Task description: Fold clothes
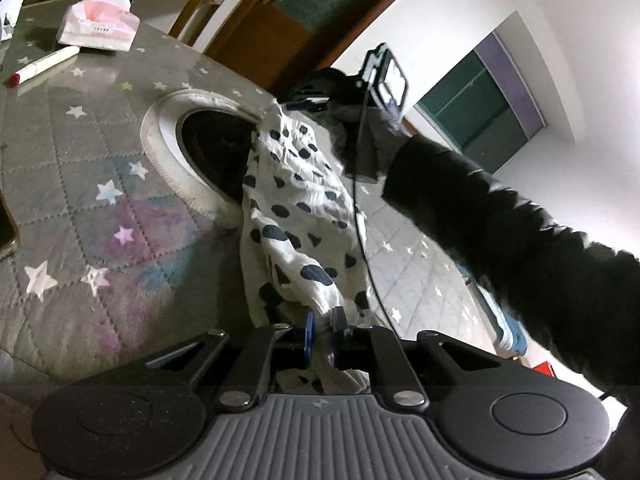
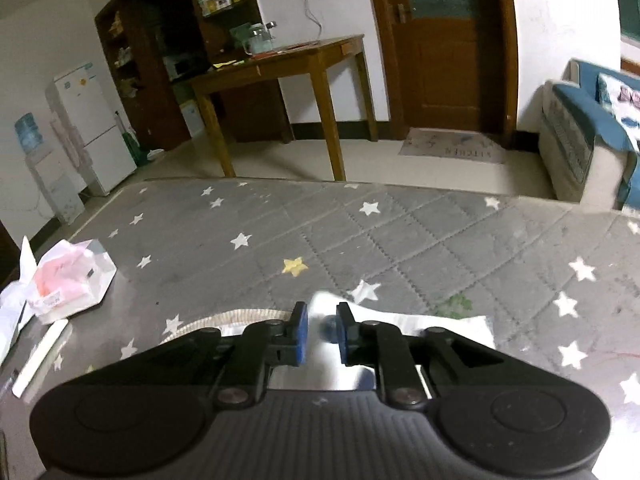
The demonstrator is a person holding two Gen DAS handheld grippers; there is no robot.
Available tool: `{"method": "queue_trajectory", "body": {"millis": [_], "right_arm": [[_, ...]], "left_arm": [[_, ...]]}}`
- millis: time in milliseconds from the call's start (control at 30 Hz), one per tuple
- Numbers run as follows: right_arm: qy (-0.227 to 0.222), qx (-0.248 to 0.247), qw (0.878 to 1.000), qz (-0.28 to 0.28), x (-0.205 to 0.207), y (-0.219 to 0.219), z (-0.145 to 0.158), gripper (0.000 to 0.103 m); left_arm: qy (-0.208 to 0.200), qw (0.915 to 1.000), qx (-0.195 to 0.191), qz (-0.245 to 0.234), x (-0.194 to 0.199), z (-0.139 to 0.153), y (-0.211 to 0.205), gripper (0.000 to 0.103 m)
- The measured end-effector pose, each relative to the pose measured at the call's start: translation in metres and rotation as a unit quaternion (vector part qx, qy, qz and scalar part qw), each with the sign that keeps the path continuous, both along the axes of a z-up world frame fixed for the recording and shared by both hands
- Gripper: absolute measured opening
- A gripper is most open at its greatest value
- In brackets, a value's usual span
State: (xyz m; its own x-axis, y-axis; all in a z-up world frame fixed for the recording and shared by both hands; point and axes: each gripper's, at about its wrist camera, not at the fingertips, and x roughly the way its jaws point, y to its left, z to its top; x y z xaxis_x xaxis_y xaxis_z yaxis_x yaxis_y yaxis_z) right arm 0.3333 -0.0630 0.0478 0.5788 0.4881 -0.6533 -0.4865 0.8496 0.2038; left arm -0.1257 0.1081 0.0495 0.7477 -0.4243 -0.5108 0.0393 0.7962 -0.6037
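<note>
L gripper (image 1: 321, 330) pinches one end of the white spotted garment (image 1: 296, 216), R gripper (image 2: 322, 334) nips the other end; cloth hangs stretched btwn them above the starred table cover (image 1: 80, 184), prob. to spread it for folding. Basket (image 1: 172, 140) sits right behind it; tissue pack (image 1: 98, 24) & marker (image 1: 44, 65) lie farther back.

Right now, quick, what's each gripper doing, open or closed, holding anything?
Left gripper: shut on the spotted garment.
Right gripper: shut on the same garment's other end.
</note>
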Motion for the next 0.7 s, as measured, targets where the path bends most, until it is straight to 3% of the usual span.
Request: {"method": "queue_trajectory", "body": {"millis": [267, 400, 700], "right_arm": [[-0.01, -0.009, 1.0, 0.023, -0.031, -0.052, 0.025, 0.019], [-0.018, -0.011, 0.999, 0.031, -0.054, -0.091, 0.032, 0.026], [0.02, -0.021, 1.0, 0.011, -0.099, -0.185, 0.005, 0.026]], "left_arm": [[0.001, 0.9994, 0.035, 0.005, -0.004, 0.005, 0.005, 0.016], [0.002, 0.9986, 0.053, 0.008, -0.005, 0.007, 0.007, 0.016], [-0.035, 0.9947, 0.093, -0.025, 0.031, 0.031, -0.021, 0.02]]}}
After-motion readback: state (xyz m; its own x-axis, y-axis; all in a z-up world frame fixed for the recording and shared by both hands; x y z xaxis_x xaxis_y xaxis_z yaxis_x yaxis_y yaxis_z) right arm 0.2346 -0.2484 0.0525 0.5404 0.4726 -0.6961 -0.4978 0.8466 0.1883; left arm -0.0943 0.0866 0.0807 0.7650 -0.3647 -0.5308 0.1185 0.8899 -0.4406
